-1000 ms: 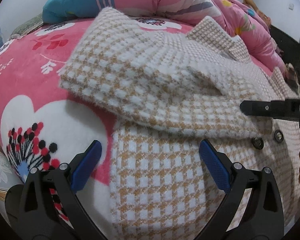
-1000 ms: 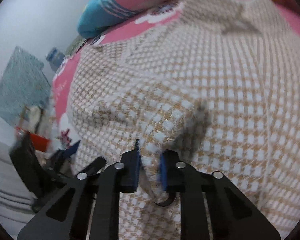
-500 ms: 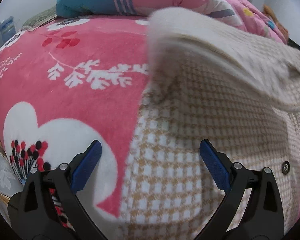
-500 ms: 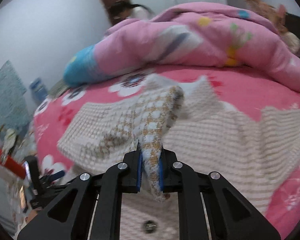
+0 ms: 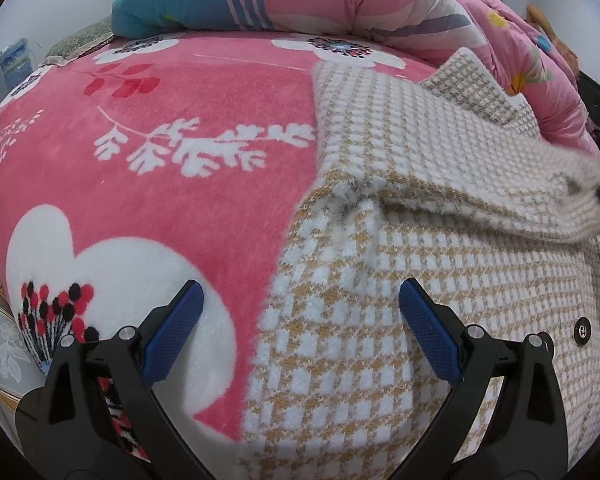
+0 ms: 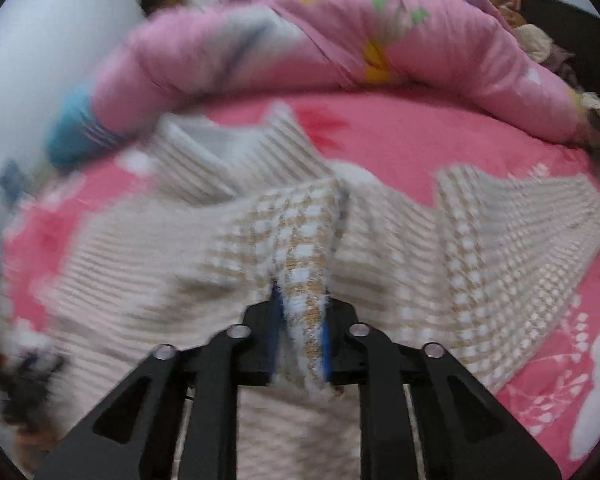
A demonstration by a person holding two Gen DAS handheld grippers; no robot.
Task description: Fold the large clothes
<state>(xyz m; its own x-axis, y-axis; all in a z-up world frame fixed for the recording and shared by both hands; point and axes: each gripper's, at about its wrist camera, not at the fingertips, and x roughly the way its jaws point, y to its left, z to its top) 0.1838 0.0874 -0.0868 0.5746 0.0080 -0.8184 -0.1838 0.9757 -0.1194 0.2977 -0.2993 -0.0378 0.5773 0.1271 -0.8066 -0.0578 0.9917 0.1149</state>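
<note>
Item: pink floral blanket (image 5: pixel 204 200), covering the bed; bare at the left of the left wrist view. Rolled pink quilt (image 5: pixel 400 4) lay along the far edge.

Item: checked knit coat (image 5: pixel 380 320), tan and white, spread on the blanket from centre to right; one sleeve or flap (image 5: pixel 440 152) was drawn across the body towards the right. Snap button (image 5: pixel 582 330) near the right edge.

Item: left gripper (image 5: pixel 298 328), blue pads spread wide, empty, straddling the coat's left edge just above the fabric.

Item: right gripper (image 6: pixel 302 332), pressed together on a bunched fold of the coat (image 6: pixel 304 248), pointed towards the quilt, fabric trailing away on both sides.

Risk, judged: the thick fuzzy knit might slip from the narrow pinch, or the body might drag and wrinkle, since the left gripper pinned nothing.
</note>
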